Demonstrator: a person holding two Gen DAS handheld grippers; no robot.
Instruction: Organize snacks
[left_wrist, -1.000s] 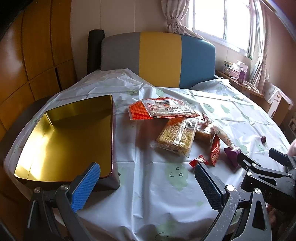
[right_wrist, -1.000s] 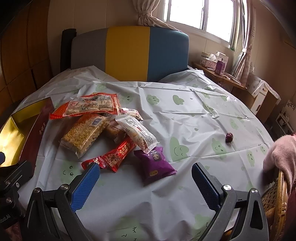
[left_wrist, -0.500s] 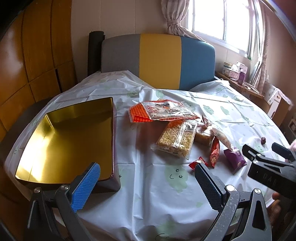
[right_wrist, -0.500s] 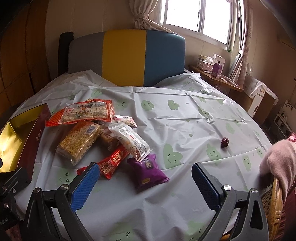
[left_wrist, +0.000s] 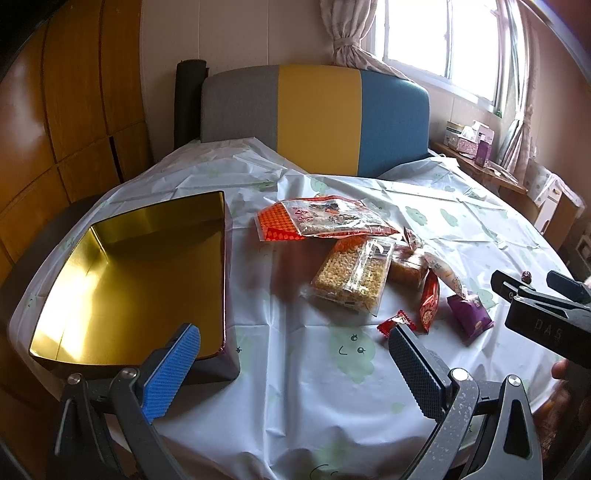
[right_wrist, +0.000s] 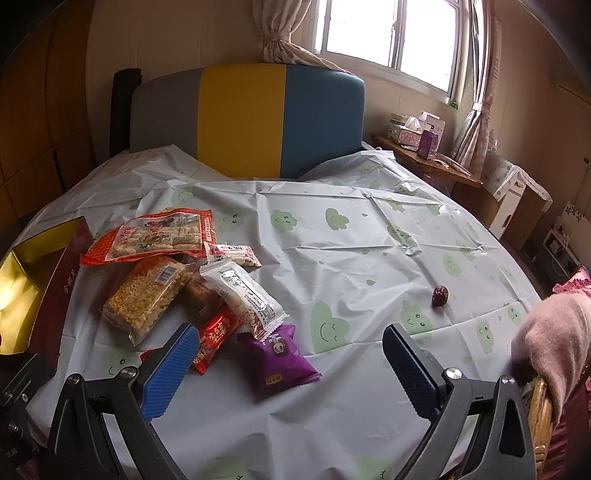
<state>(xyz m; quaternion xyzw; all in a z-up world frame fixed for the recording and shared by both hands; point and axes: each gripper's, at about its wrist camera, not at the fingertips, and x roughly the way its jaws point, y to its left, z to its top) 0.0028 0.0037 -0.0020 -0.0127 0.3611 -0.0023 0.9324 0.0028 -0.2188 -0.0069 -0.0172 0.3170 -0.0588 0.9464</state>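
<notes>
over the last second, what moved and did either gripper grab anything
Both grippers drew back slightly from the table; the right gripper sits farther from the purple packet. Nothing was grasped or released: it and the left gripper stay open and empty. The snack pile and gold tin lie unmoved.

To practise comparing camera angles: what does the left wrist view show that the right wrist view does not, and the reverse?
Only the left wrist view shows the whole gold inside of the tin, with nothing in it, and the right gripper from the side. Only the right wrist view shows the pink sleeve and the white wrapper's printed face. Both show the purple packet, the red date, the orange bag and open jaws.
</notes>
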